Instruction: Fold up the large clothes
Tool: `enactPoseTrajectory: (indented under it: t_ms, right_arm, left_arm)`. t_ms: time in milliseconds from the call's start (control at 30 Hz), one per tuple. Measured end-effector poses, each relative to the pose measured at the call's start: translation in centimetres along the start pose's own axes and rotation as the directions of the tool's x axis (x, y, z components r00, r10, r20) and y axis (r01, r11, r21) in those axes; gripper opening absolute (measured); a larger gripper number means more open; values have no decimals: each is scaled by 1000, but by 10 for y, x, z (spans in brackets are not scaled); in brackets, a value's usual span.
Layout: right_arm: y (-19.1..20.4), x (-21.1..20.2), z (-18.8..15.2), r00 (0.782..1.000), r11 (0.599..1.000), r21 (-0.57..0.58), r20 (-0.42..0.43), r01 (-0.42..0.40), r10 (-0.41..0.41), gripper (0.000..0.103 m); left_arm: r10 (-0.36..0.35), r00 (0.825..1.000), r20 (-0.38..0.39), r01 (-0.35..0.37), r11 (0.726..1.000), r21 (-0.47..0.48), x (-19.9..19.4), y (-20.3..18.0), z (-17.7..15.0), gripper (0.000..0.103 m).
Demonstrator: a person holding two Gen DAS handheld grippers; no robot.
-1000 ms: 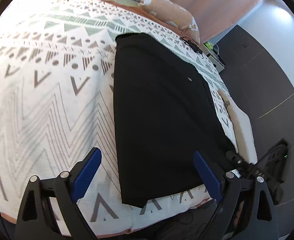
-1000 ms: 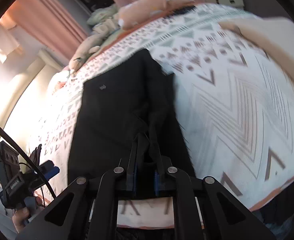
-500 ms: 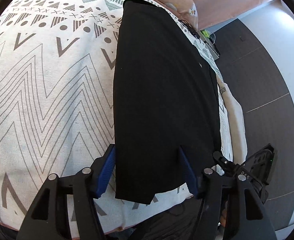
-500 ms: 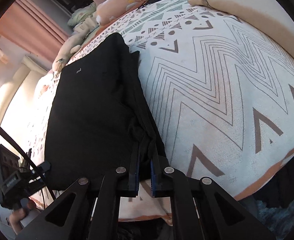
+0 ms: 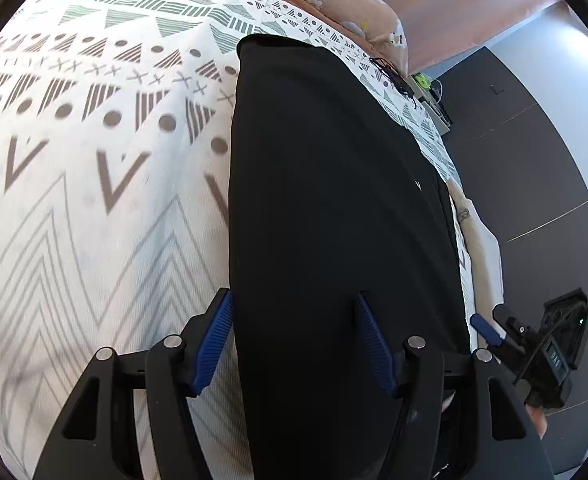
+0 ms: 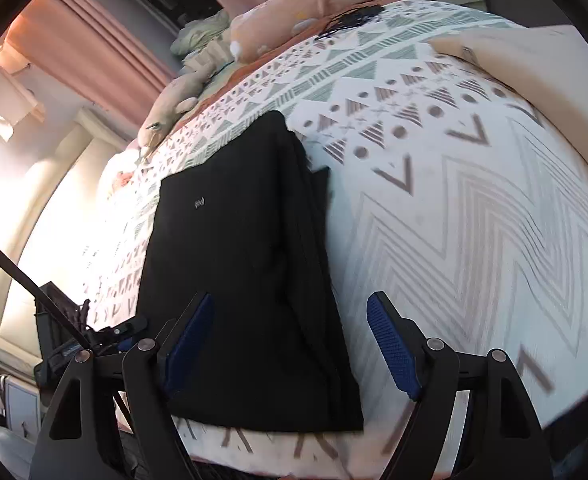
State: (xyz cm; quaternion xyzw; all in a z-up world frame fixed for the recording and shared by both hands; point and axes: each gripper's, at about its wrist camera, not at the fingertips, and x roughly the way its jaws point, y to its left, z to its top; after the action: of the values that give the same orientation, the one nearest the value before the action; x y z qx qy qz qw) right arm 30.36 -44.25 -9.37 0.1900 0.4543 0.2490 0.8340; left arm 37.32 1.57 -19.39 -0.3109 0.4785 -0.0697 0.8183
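The black garment (image 5: 333,220) lies flat along the near edge of the bed, folded into a long narrow panel on the patterned bedspread (image 5: 94,200). It reads as soft, light fabric that will sag and slide when lifted by one point only; expect no stiffness. The best hold is at the two near corners, one per tool, so the near end can be carried up to the far end.

The left gripper (image 5: 294,340) stands partly open, its blue pads straddling the garment's left edge and near end, not pressing on it. In the right wrist view the stacked layers along the right edge (image 6: 313,240) look uneven (these may slip apart if pinched shallowly).

The right gripper (image 6: 290,344) has just opened wide and holds nothing; the garment's near right corner lies between its jaws, untouched.

Surroundings: a pink pillow (image 6: 305,8) and a soft toy (image 6: 174,108) lie at the far end, well apart from the garment. A beige cloth (image 6: 533,64) lies at far right. Nothing obstructs the fold path.
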Motion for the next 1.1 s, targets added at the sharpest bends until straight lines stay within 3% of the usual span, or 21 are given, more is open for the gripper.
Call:
enactPoseTrajectory:
  t_ms: [500, 767, 1100]
  right_arm:
    - [1, 109, 87, 976, 994, -93, -215, -50, 29, 77]
    - [-10, 144, 98, 960, 997, -15, -272, -77, 70, 77]
    - [-19, 151, 98, 950, 995, 9, -295, -100, 98, 77]
  left_arm:
    - [6, 1000, 19, -6, 1000, 28, 16, 8, 51, 63]
    - [-26, 1000, 14, 25, 1000, 19, 25, 17, 62, 63]
    - [-49, 998, -30, 49, 999, -16, 44, 18, 84, 63]
